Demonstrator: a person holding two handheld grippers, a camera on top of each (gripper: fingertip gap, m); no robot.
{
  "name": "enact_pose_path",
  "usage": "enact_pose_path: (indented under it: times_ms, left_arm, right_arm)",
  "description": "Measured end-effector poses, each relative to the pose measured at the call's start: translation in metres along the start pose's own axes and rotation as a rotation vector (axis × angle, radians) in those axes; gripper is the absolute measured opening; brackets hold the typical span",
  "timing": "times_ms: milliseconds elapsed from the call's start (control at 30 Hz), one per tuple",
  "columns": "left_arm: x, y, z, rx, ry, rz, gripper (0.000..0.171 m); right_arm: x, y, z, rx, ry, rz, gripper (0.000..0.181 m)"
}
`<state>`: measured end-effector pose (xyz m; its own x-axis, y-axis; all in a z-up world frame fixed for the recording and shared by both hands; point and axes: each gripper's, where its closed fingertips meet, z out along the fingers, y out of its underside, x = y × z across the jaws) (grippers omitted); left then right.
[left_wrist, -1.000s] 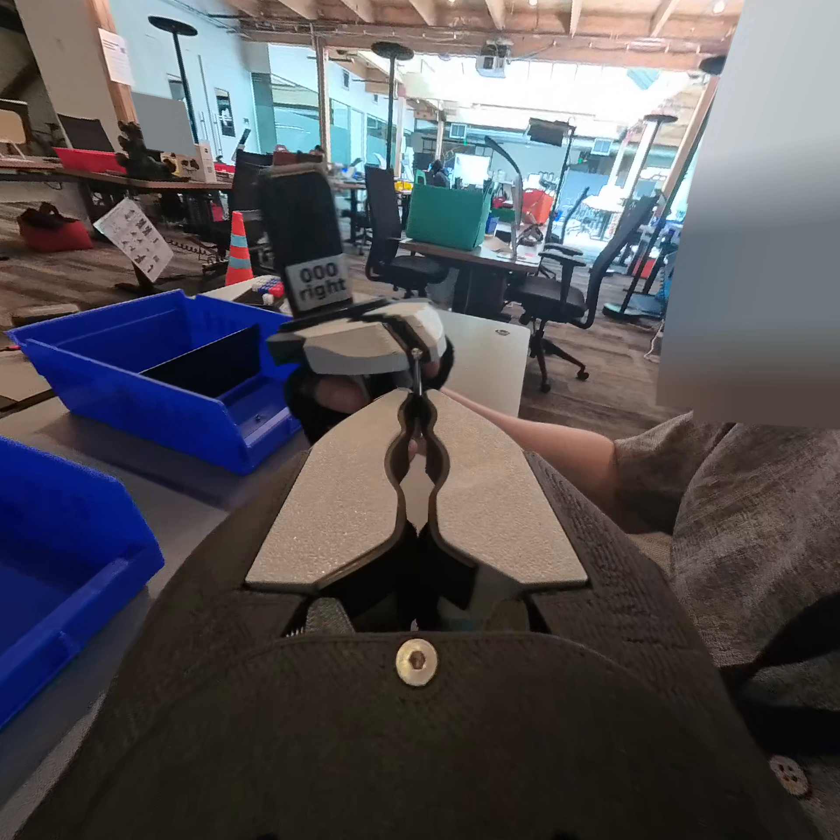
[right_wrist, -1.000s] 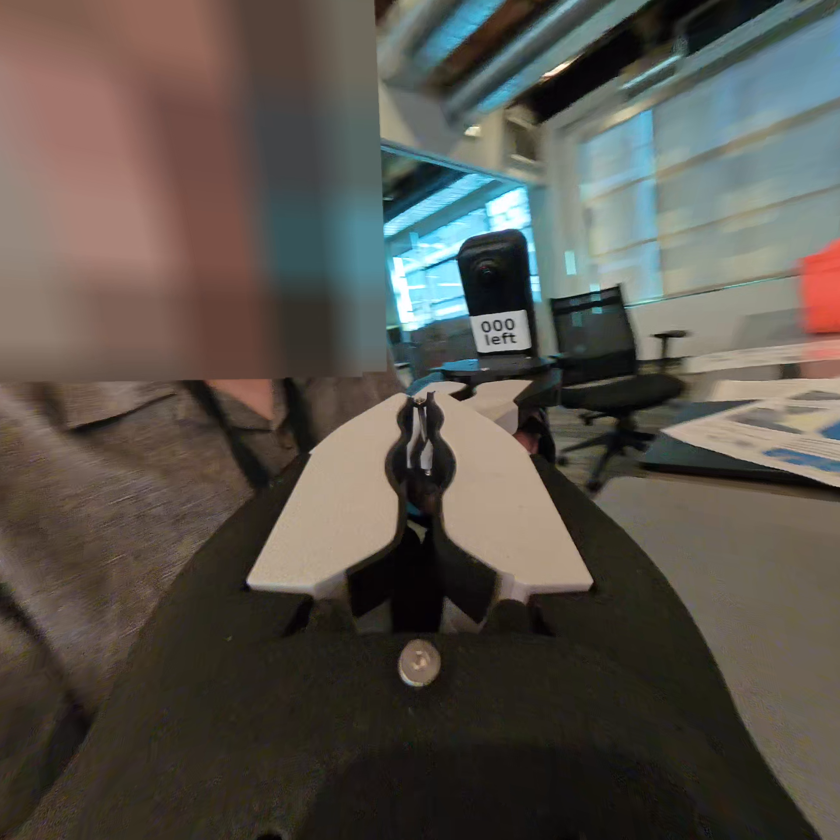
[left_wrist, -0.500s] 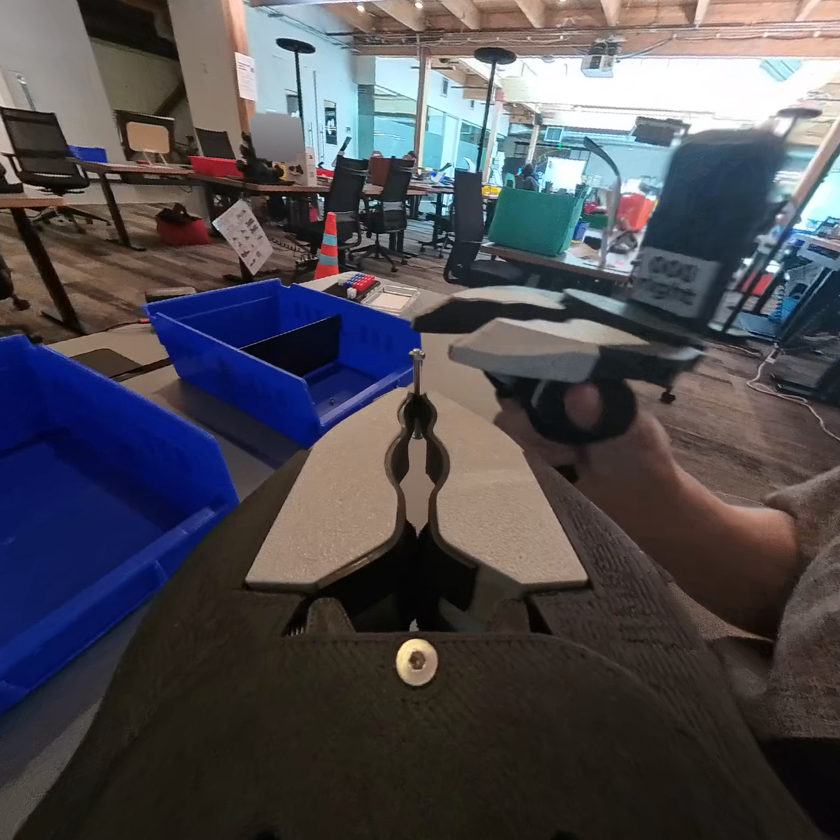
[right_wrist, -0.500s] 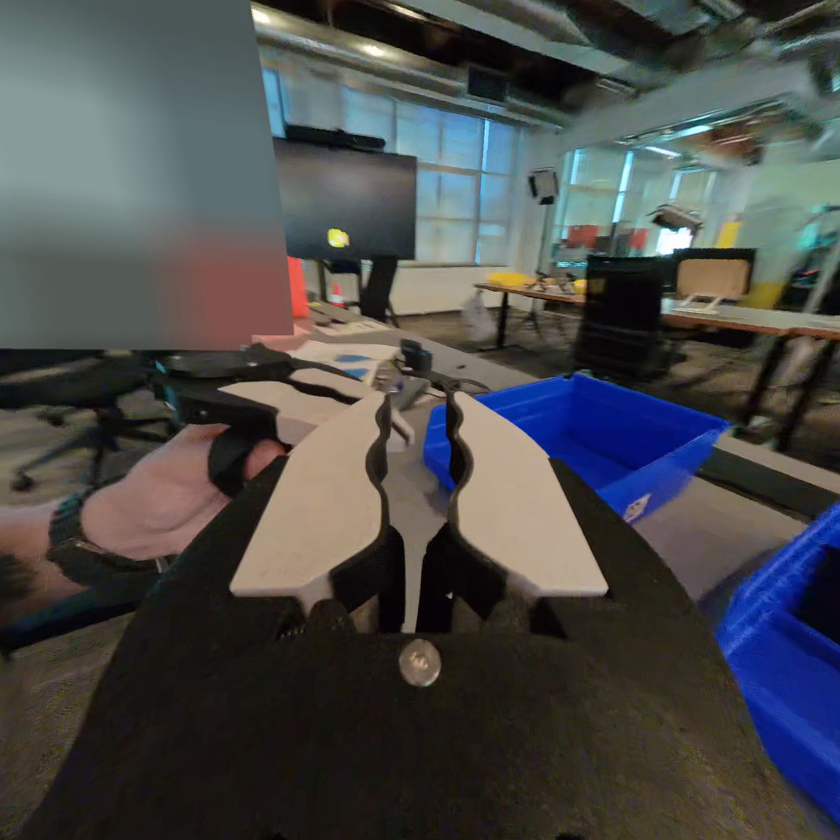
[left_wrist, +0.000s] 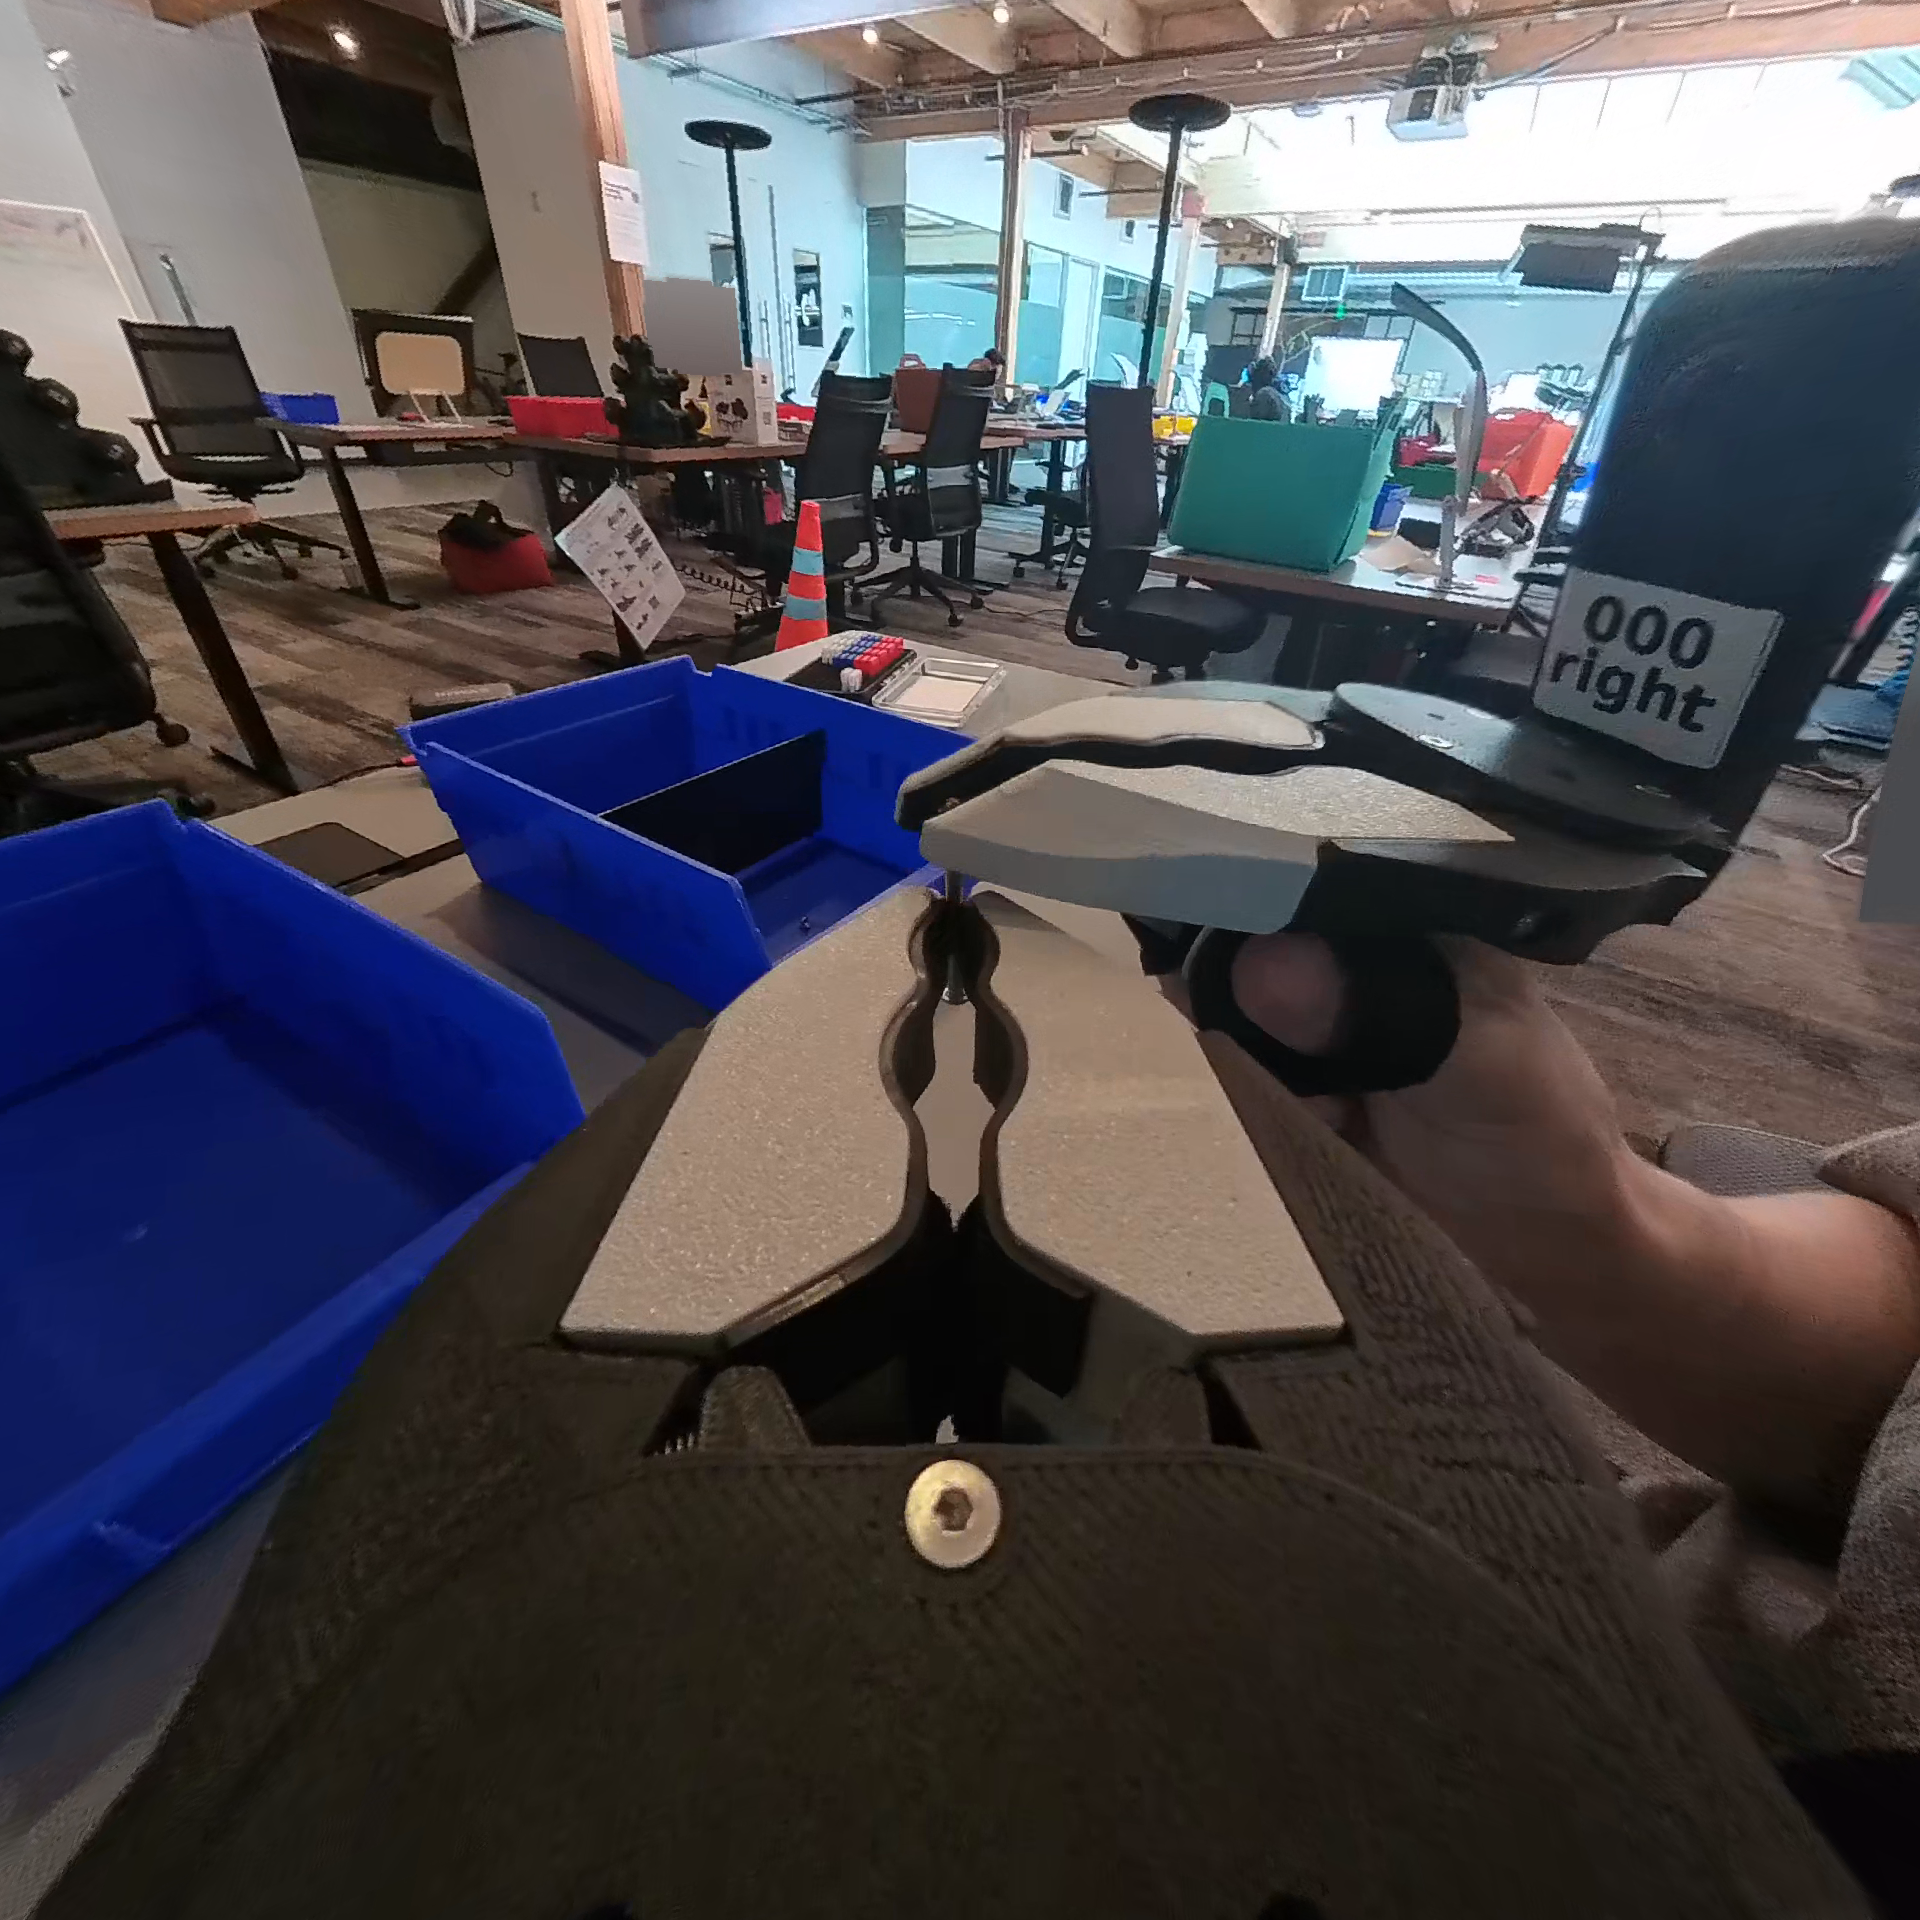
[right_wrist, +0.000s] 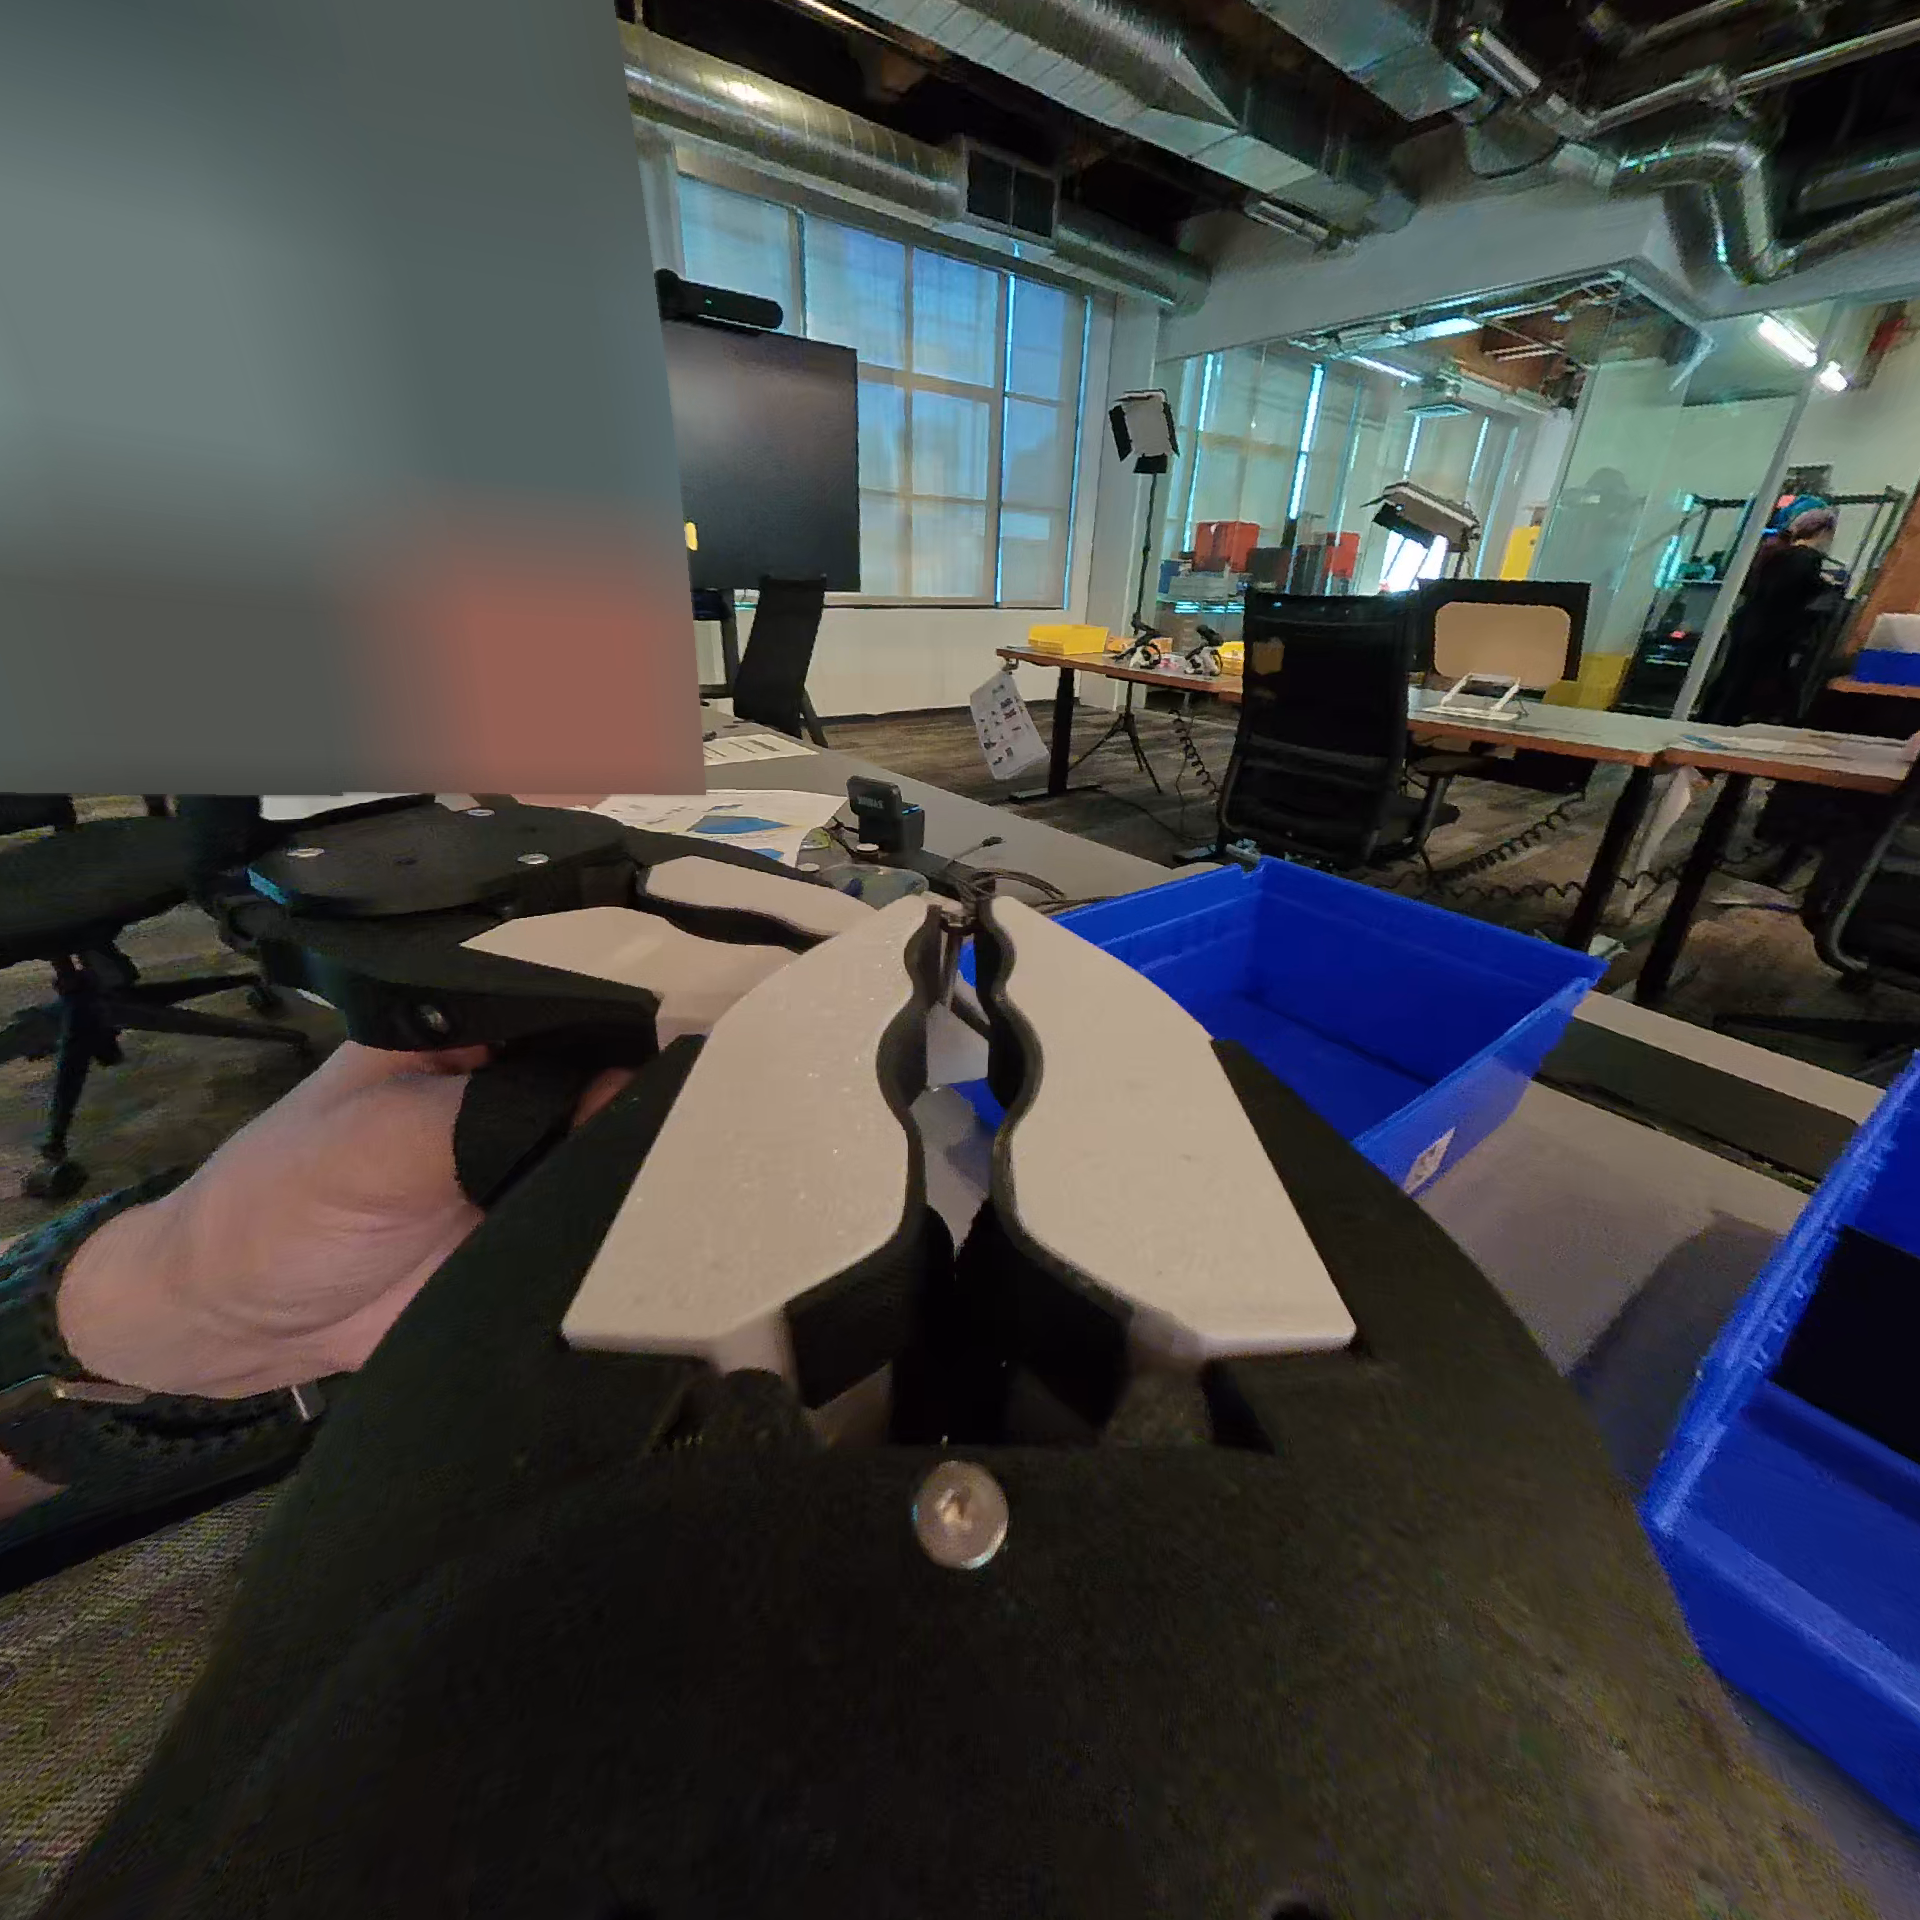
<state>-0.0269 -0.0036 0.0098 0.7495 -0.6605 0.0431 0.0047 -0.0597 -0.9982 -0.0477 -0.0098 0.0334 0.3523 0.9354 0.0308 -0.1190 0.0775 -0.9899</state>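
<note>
At frame centre, the left gripper was clamped on a small screw standing upright between its tips. The right gripper, crossing from the right with its tips directly over the screw's head, stood nearly closed around the top. A blue bin sat just beyond on the table.

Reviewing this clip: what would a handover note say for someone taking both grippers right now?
Left gripper: shut on a small screw, held upright above the grey table.
Right gripper: tips set around the screw's upper end, jaws nearly closed; whether they grip it is unclear.
Bins: divided blue bin just beyond the grippers, second blue bin nearer, to its left in the left wrist view.
</note>
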Motion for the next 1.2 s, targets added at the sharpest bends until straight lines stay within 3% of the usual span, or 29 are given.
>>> enact_pose_path:
  times_ms: [133, 200, 300, 400, 500, 567, 700, 767, 867, 1100, 1200]
  left_arm:
    - [0.005, -0.001, -0.001, 0.005, 0.04, -0.009, 0.002]
    - [0.011, -0.003, -0.002, 0.007, 0.112, -0.039, 0.002]
    - [0.031, -0.007, -0.004, 0.022, 0.27, -0.084, 0.002]
    - [0.045, -0.008, -0.002, 0.025, 0.333, -0.07, 0.002]
    - [0.052, -0.009, -0.001, 0.024, 0.358, -0.074, 0.002]
    - [0.051, -0.01, -0.001, 0.027, 0.341, -0.066, 0.002]
    - [0.047, -0.009, 0.0, 0.024, 0.324, -0.066, 0.002]
    - [0.048, -0.007, 0.002, 0.022, 0.325, -0.066, 0.002]
    - [0.048, -0.007, 0.003, 0.021, 0.314, -0.062, 0.002]
    - [0.01, -0.005, 0.002, 0.022, 0.083, -0.048, 0.002]
    - [0.005, -0.001, 0.003, 0.018, 0.048, -0.047, 0.002]
  right_arm:
    - [-0.003, -0.002, -0.002, 0.022, -0.125, 0.029, 0.004]
    - [-0.009, -0.005, -0.006, 0.029, -0.32, 0.102, 0.005]
    - [-0.02, -0.012, -0.022, 0.028, -0.791, 0.313, 0.004]
    - [-0.027, -0.018, -0.04, 0.011, -1.201, 0.427, 0.005]
    - [-0.029, -0.021, -0.049, 0.002, -1.438, 0.489, 0.005]
    - [-0.029, -0.022, -0.049, 0.014, -1.481, 0.507, 0.005]
    - [-0.027, -0.022, -0.044, 0.064, -1.37, 0.477, 0.006]
    - [-0.022, -0.025, -0.043, 0.099, -1.315, 0.502, 0.027]
    - [-0.012, -0.025, -0.036, 0.105, -1.177, 0.497, 0.037]
    - [0.019, -0.013, -0.019, 0.101, -0.284, 0.209, 0.029]
    - [0.008, -0.008, -0.017, 0.049, -0.132, 0.063, 0.028]
